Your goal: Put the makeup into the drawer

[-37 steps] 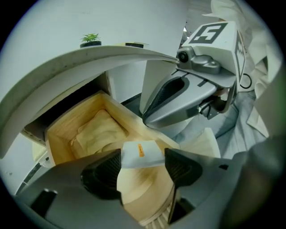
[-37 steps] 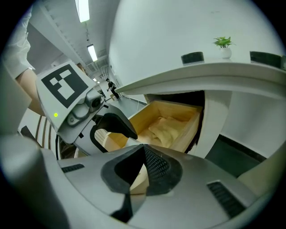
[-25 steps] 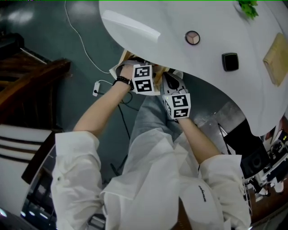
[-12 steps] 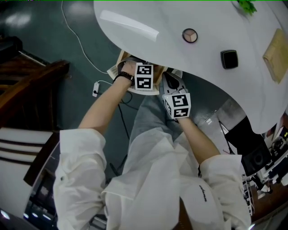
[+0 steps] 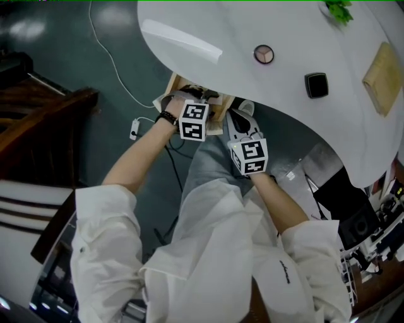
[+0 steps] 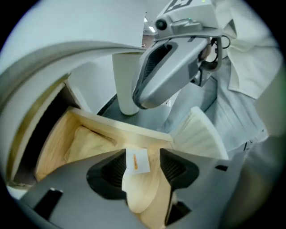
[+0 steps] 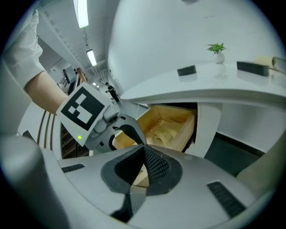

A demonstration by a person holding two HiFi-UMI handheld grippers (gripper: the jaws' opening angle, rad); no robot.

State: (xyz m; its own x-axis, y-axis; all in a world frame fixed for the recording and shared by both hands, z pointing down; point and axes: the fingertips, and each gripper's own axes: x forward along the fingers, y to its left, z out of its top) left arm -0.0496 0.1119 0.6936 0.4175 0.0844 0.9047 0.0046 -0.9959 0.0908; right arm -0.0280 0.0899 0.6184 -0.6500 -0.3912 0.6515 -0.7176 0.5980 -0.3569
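The wooden drawer [image 5: 178,86] stands open under the white table [image 5: 208,25]. My left gripper [image 6: 142,167] points down into the drawer [image 6: 120,127]. Its jaws have just been closing, and a beige rounded pad with a white label [image 6: 139,185] lies between them. The right pad stands apart from it. A beige pouch [image 6: 87,143] lies deeper in the drawer. My right gripper [image 7: 144,156] hovers just outside, its pads meeting at the tips with nothing between them. On the table top rest a round compact [image 5: 264,54] and a black square compact [image 5: 316,84].
A long white box [image 5: 182,39], a tan pouch [image 5: 382,69] and a small plant [image 5: 338,9] are on the table. The right gripper's grey body [image 6: 170,67] hangs close above the drawer. A cable [image 5: 120,69] runs over the dark floor.
The left gripper's marker cube has slid back from the drawer toward the person and rolled a little. The right gripper has stayed put.
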